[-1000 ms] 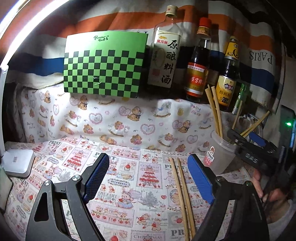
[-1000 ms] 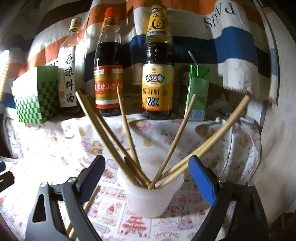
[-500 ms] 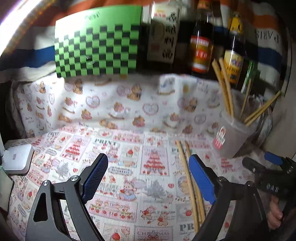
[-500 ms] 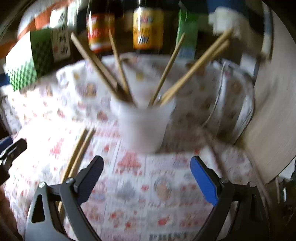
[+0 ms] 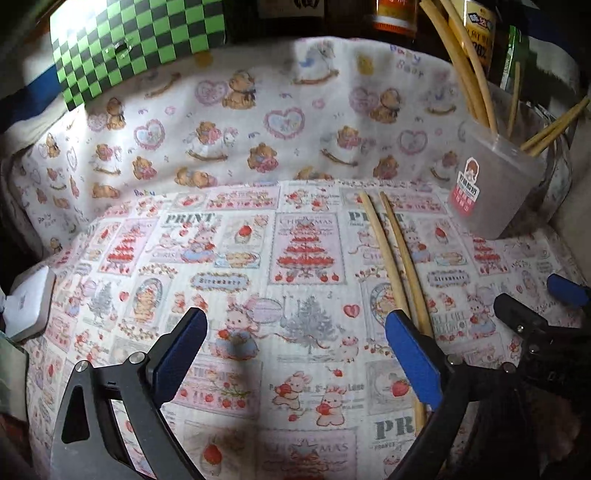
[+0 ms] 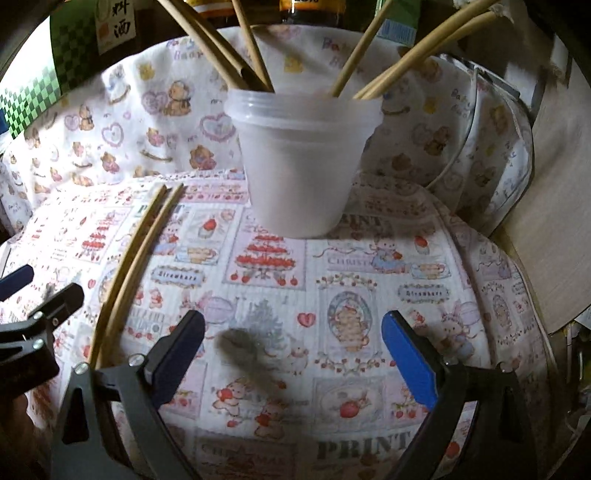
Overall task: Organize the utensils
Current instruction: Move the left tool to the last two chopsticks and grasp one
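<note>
Change: both views now look down at the cloth [image 5: 258,280] on the table, where a second ago they faced the bottles [image 5: 393,16] at the back; both grippers have dipped toward the surface
Left gripper [image 5: 295,343]: released, jaws just been opening wider, nothing between them; its right finger sits over the near part of the chopsticks
Right gripper [image 6: 291,347]: released, empty, above bare cloth in front of the cup
Chopsticks [image 5: 391,254]: loose pair lying side by side on the cloth, left of the cup, tips pointing away
Cup [image 6: 303,158]: upright at the back right, already holding several chopsticks fanned out
Meaning: likely the start of a pickup; the left gripper looks lined up for the loose pair, which still has to go in the cup
Hidden: near ends of the pair are covered by the left finger; bottle tops cut off; whether the finger touches the chopsticks cannot be told; right edge of the left view is dark
</note>
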`<move>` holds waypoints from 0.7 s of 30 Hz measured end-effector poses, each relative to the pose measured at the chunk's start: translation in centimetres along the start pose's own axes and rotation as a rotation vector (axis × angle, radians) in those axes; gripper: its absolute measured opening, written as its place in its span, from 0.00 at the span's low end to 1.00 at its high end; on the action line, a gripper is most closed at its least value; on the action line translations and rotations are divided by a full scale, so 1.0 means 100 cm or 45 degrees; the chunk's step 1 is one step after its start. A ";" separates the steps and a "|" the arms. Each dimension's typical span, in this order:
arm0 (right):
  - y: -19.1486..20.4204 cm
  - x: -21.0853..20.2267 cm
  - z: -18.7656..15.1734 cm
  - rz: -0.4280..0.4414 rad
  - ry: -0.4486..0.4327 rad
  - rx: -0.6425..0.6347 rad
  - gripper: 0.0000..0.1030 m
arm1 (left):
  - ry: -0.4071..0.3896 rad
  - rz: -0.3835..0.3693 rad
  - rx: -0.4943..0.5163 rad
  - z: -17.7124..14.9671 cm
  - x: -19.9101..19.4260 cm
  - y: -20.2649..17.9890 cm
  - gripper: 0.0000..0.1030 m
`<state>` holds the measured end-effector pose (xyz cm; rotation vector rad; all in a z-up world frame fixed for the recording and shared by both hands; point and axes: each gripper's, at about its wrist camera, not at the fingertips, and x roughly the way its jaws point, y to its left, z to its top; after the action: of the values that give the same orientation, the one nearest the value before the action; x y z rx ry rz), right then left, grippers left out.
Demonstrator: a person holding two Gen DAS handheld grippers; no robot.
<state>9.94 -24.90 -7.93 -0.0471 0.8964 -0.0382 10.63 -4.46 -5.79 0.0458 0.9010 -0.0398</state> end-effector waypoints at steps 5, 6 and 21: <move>-0.002 -0.003 0.001 -0.001 -0.014 -0.001 0.93 | 0.010 -0.003 -0.012 -0.001 0.004 0.001 0.94; -0.002 -0.003 0.001 0.002 -0.016 0.001 0.93 | 0.010 -0.005 -0.015 -0.001 0.004 0.001 0.94; -0.016 -0.027 0.001 -0.026 -0.158 0.004 0.93 | 0.076 -0.151 0.157 -0.009 -0.003 -0.035 0.84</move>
<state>8.32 -26.35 -5.69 -0.0553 0.7722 -0.0548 9.51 -7.92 -6.23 0.1092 0.9592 -0.2052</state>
